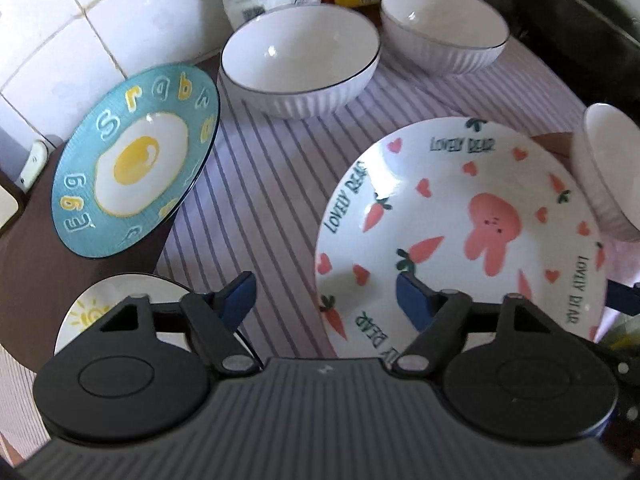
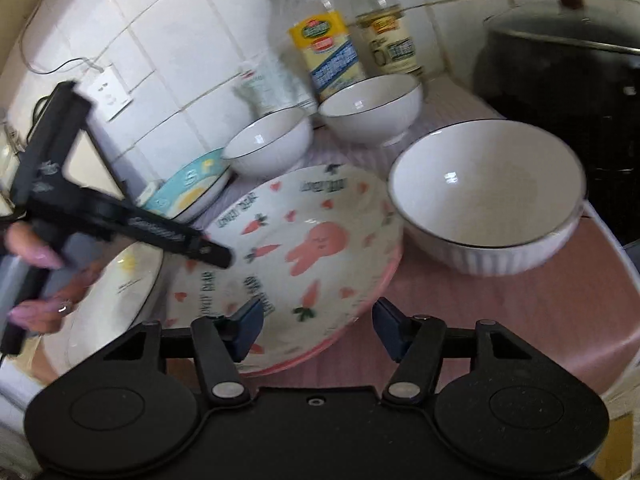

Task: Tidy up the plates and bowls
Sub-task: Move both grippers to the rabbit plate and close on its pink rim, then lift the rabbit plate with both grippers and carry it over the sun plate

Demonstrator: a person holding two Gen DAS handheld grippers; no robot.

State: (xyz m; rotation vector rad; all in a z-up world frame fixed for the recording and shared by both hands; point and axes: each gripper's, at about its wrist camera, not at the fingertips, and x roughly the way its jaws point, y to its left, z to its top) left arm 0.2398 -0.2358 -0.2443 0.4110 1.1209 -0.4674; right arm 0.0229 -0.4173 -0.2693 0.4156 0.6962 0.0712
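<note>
Both grippers gape wide, holding nothing: the left gripper (image 1: 326, 300) over the striped cloth (image 1: 256, 184), the right gripper (image 2: 318, 330) above the rabbit plate's (image 2: 304, 256) near rim. Only the right view shows the person's hand (image 2: 38, 280). Farther back sit the egg plate (image 1: 136, 160) and white ribbed bowls (image 1: 300, 56).
</note>
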